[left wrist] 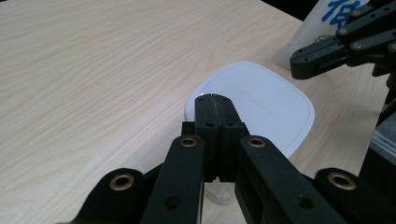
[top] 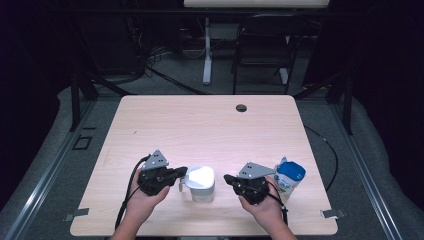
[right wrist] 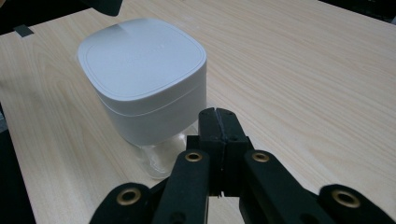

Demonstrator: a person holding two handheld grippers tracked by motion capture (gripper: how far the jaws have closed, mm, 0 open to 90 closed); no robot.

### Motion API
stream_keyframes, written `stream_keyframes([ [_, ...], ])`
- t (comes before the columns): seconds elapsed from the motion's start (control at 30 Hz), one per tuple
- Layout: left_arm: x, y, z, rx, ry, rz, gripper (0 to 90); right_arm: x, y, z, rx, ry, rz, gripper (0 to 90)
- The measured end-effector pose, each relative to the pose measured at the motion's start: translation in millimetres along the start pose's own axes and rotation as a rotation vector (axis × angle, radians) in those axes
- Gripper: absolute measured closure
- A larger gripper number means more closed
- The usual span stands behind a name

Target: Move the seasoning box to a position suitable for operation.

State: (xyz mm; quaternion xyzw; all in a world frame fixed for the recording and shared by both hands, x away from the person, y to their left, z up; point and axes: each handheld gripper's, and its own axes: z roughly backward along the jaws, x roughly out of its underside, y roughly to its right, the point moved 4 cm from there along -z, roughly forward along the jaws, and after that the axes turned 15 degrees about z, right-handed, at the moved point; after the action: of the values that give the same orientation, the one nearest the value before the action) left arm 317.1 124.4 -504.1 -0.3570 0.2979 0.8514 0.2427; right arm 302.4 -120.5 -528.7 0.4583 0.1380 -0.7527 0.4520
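A clear jar with a white square lid [top: 201, 179] stands on the wooden table near its front edge, between my two grippers. My left gripper [top: 183, 171] is at the jar's left, its jaws shut with nothing between them, tips over the lid's edge [left wrist: 254, 105]. My right gripper [top: 228, 178] sits just right of the jar, jaws shut and empty, pointing at it; in the right gripper view the lid [right wrist: 140, 60] and the clear glass base [right wrist: 156, 158] are close ahead of the tips [right wrist: 217, 114].
A white pouch with a blue label [top: 288, 178] stands right of my right hand, near the table's right front. A cable hole [top: 241, 108] lies at the table's far edge. A chair [top: 263, 42] and a table leg stand beyond.
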Motion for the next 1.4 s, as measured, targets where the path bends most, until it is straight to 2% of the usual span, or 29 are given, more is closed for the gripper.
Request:
stream_keyframes([
  [0.13, 3.2, 1.0, -3.6, -0.015, -0.006, -0.010, 90.0, -0.2, -0.5, -0.1, -0.001, 0.006, -0.006, 90.0],
  [0.87, 5.3, 1.7, -3.5, -0.020, 0.007, -0.009, 90.0, -3.4, -8.9, -4.9, -0.025, 0.018, 0.006, 90.0],
  [1.4, 5.7, 0.1, -3.1, -0.013, 0.008, 0.002, 90.0, -5.3, -22.4, -14.4, -0.068, 0.005, 0.044, 90.0],
])
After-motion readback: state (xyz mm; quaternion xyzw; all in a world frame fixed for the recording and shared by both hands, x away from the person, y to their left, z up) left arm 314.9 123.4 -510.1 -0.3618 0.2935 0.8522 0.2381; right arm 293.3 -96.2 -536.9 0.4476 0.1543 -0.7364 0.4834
